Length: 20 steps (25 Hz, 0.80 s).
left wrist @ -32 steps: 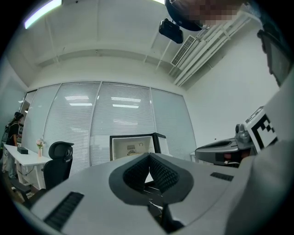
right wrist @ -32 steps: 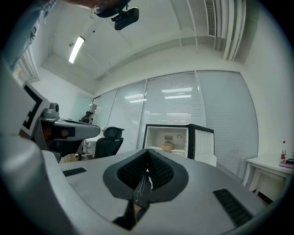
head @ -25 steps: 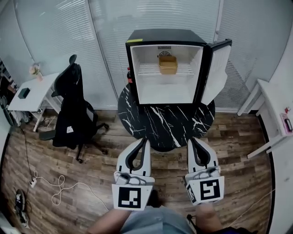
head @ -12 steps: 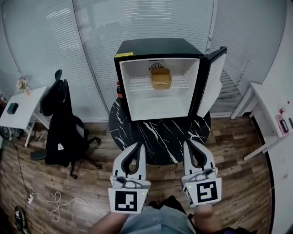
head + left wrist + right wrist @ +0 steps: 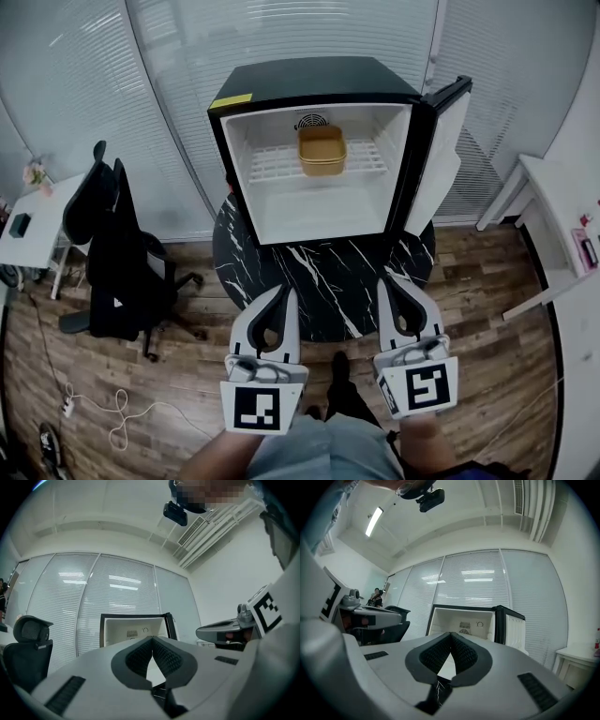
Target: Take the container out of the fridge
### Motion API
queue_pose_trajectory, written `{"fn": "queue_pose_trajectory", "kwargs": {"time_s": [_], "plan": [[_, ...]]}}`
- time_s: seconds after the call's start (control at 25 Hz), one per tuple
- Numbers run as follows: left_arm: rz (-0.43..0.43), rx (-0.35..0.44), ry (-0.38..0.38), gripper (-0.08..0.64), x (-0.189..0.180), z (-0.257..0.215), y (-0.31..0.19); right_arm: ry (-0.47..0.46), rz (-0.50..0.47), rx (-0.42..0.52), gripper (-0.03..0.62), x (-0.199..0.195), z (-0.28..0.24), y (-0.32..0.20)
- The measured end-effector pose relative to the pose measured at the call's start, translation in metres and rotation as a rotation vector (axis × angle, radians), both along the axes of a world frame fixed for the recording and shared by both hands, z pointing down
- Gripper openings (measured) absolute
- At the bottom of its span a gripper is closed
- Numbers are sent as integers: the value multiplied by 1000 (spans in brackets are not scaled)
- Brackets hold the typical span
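**Head view: tan tub sits on the fridge shelf, both grippers shut and well short of it**

Door point(image 5: 441, 155) swung wide to the right, and there is the container point(image 5: 322, 150), a tan rectangular tub sitting at the middle of the white wire shelf point(image 5: 272, 161), high in the fridge point(image 5: 314, 80). The fridge stands on a round black marble table point(image 5: 328, 272).

Down low, the left gripper point(image 5: 284, 292) and the right gripper point(image 5: 389, 281) point at the cabinet from the near edge of the table, well apart from the tub. Each gripper view shows ribbed pads pressed tip to tip with nothing between them, so both must spread before any grab.

How will it handle? It looks like thin moulded plastic: probably light, fairly stiff and smooth-sided, so it could slip under a pinch. Whether it holds anything cannot be told from here, so it should be kept level. The best hold looks to be the front wall just under the rim, one jaw inside and one outside, or one gripper on each short side.
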<state>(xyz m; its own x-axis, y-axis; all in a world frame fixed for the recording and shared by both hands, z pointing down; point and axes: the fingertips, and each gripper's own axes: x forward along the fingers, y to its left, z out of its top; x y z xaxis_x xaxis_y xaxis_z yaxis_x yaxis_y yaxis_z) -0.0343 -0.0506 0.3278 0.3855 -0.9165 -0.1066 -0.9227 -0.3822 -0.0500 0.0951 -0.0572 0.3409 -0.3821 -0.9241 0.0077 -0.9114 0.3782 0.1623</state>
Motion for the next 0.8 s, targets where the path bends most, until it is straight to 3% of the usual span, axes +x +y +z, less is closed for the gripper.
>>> {"fn": "queue_pose_trajectory", "kwargs": {"time_s": [0.44,0.8], "plan": [[-79,-44,-52,14,30,13,-104,-36,-97,-67,14,26,25,-110],[-190,0,-71,14,42,-17,-154,-47,-230,-20,14,28,-5,-176]]}}
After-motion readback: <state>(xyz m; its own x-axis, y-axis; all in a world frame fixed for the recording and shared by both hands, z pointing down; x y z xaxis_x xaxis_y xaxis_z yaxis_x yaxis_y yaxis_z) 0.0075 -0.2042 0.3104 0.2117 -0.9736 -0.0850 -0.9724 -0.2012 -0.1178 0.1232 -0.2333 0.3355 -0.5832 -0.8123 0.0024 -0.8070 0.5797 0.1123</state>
